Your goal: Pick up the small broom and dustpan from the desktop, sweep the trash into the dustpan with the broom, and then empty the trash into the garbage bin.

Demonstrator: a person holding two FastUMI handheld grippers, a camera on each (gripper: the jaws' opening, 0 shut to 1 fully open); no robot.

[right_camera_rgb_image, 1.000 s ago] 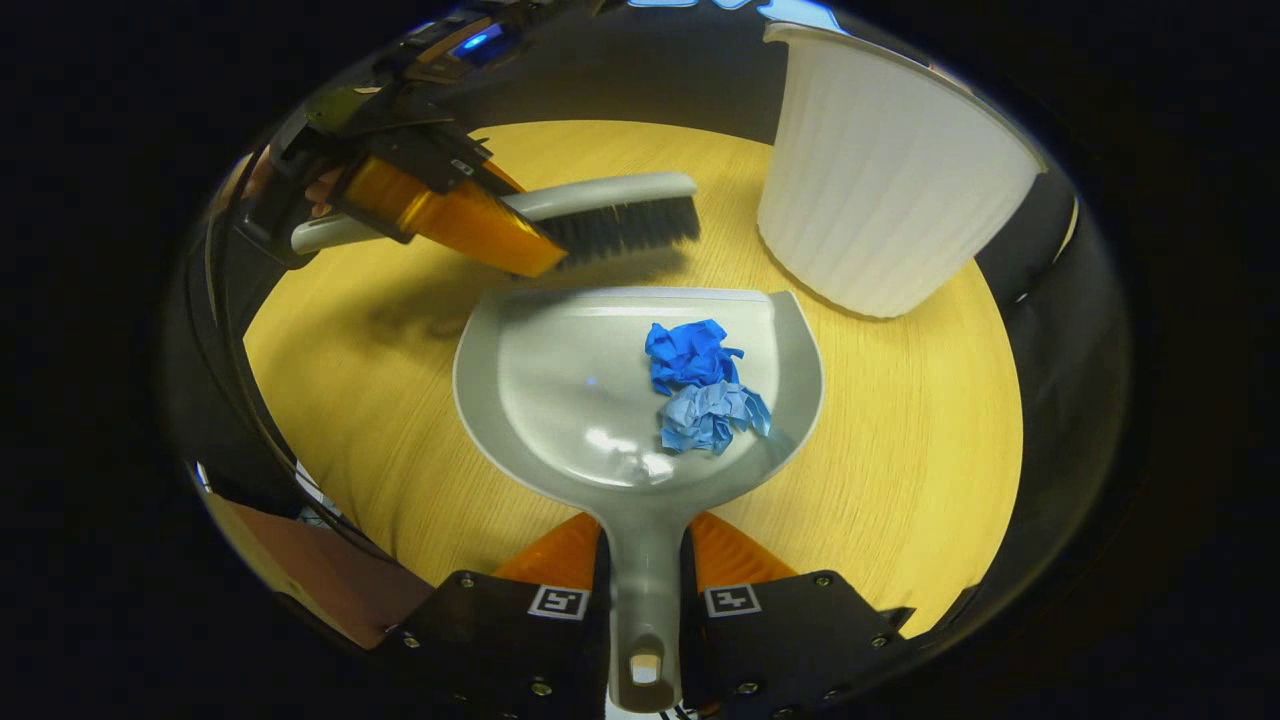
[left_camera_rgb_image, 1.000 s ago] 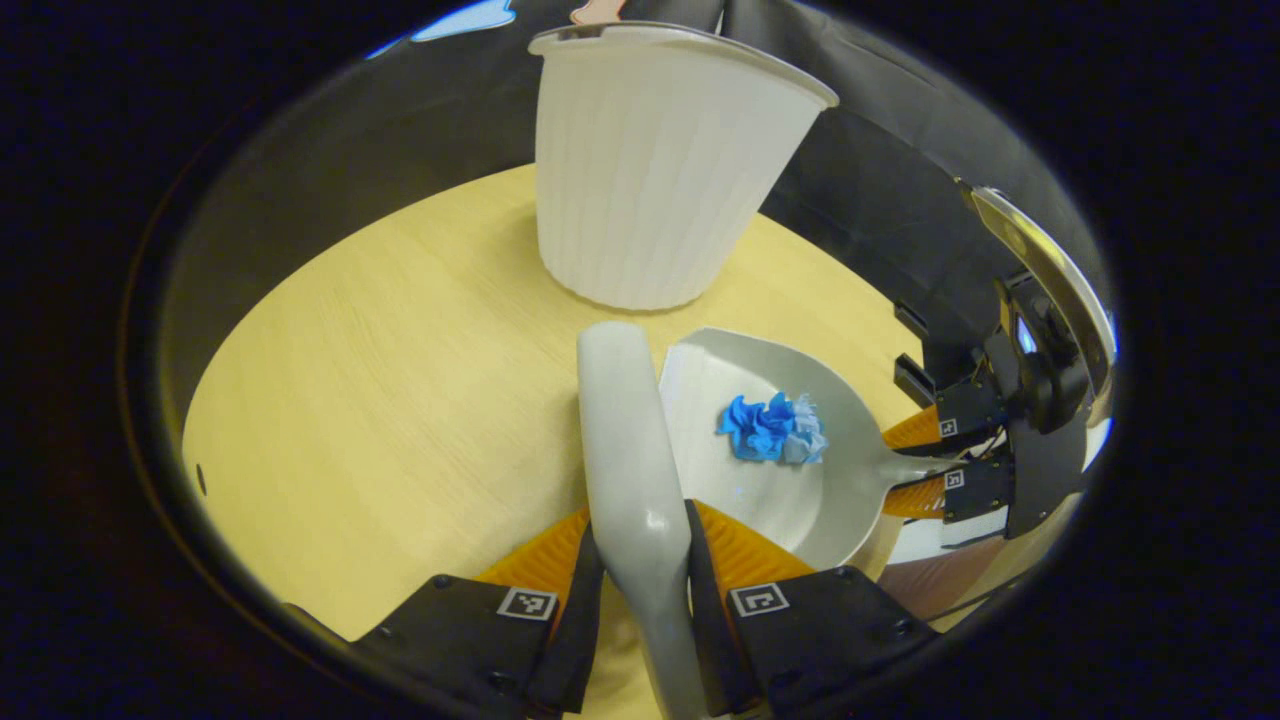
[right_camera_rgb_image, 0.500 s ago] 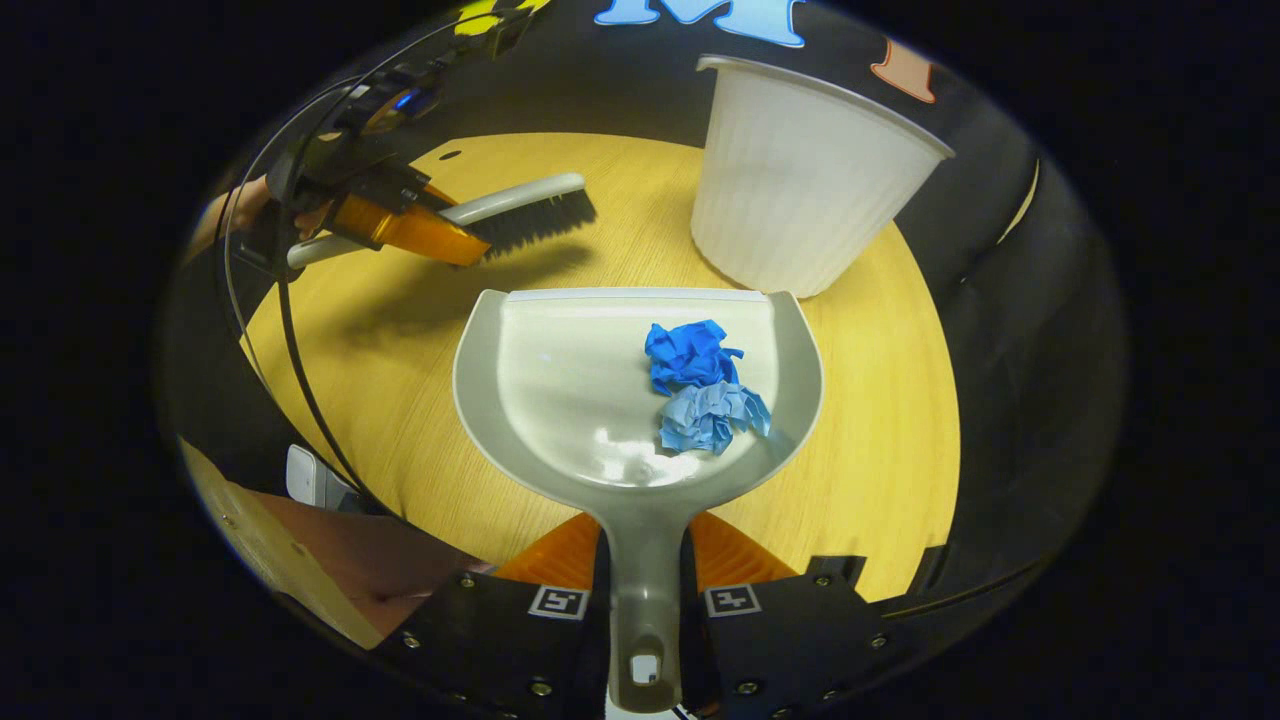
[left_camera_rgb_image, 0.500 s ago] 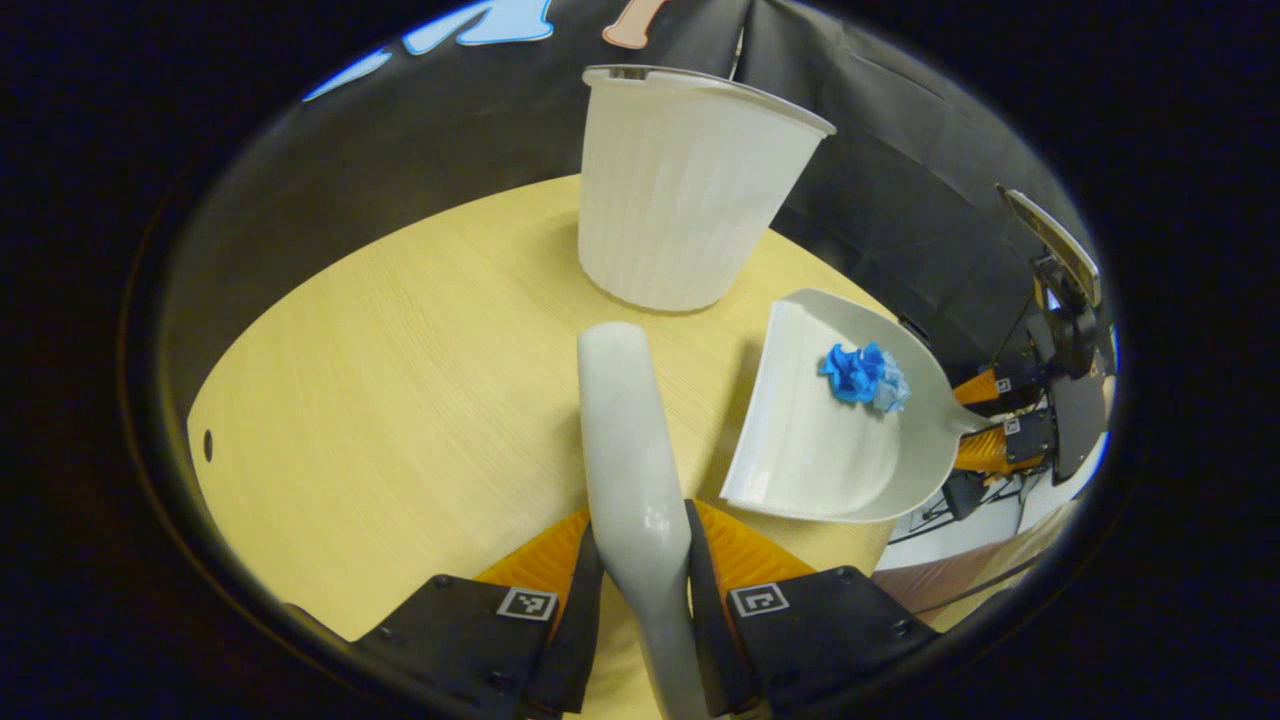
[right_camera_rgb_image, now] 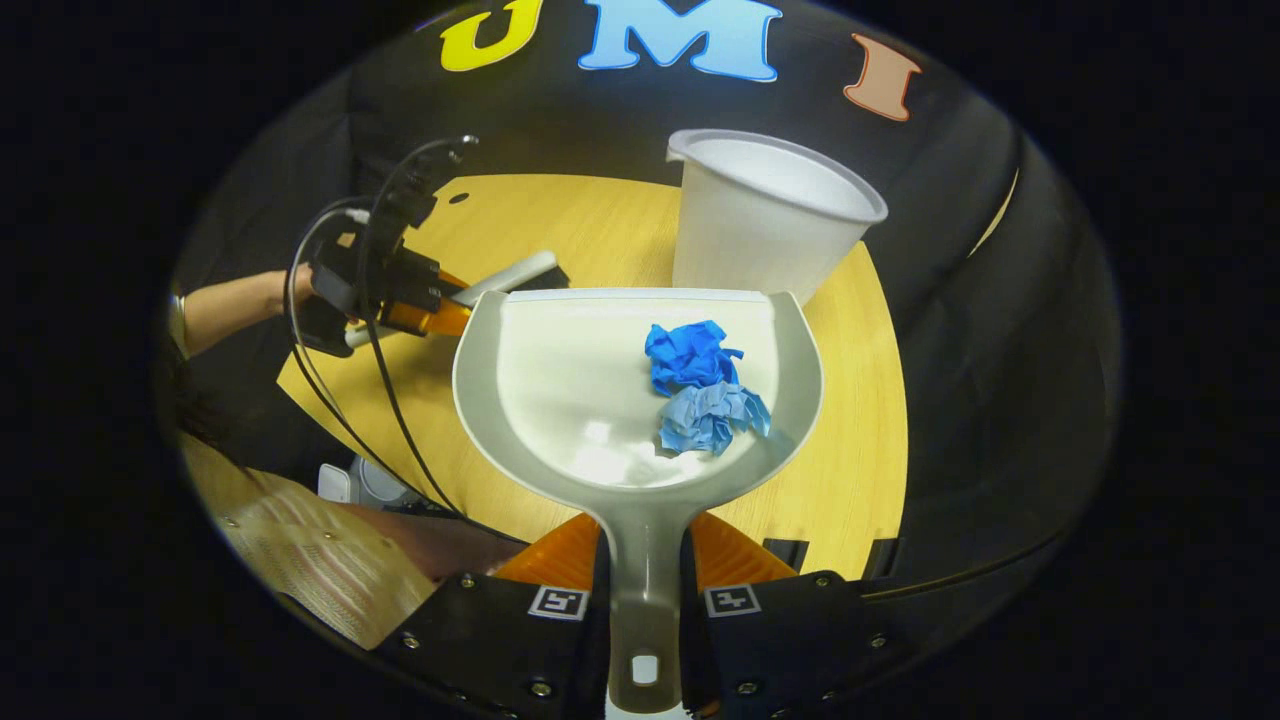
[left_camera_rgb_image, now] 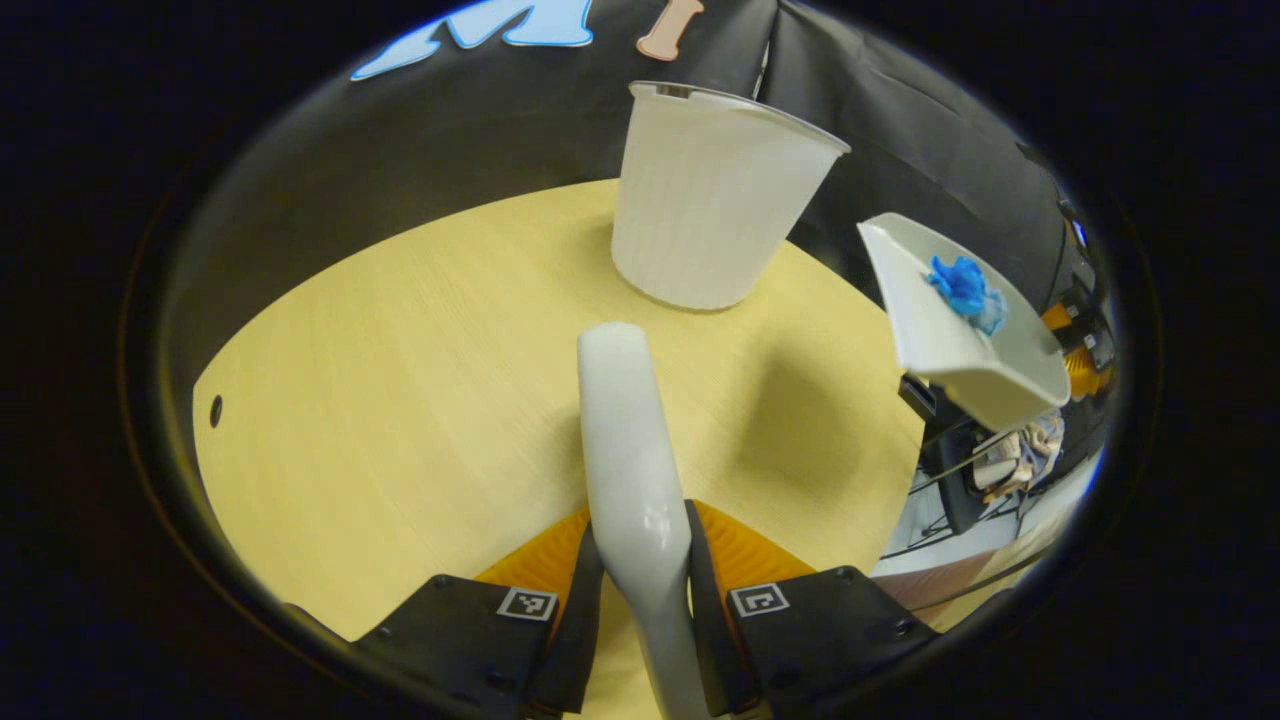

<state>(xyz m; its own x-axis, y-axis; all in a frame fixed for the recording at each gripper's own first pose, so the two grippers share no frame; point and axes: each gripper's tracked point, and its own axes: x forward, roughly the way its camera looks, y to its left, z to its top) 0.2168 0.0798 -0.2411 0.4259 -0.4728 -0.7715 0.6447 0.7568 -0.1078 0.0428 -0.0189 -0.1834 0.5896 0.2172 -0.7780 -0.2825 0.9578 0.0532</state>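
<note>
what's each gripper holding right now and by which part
The left gripper holds the broom by its handle. The right gripper holds the dustpan by its handle, with the blue trash in the pan.

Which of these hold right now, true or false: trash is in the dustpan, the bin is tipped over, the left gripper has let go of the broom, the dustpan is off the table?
1. Two crumpled blue paper scraps lie in the dustpan. True.
2. The white garbage bin is tipped over. False: it stands upright on the table.
3. The left gripper has released the broom. False: both fingers clamp its handle.
4. The dustpan is lifted off the table. True: the right gripper holds it by the handle, raised in the air beside the bin.
5. The trash is already in the bin. False: it remains in the dustpan.
</note>
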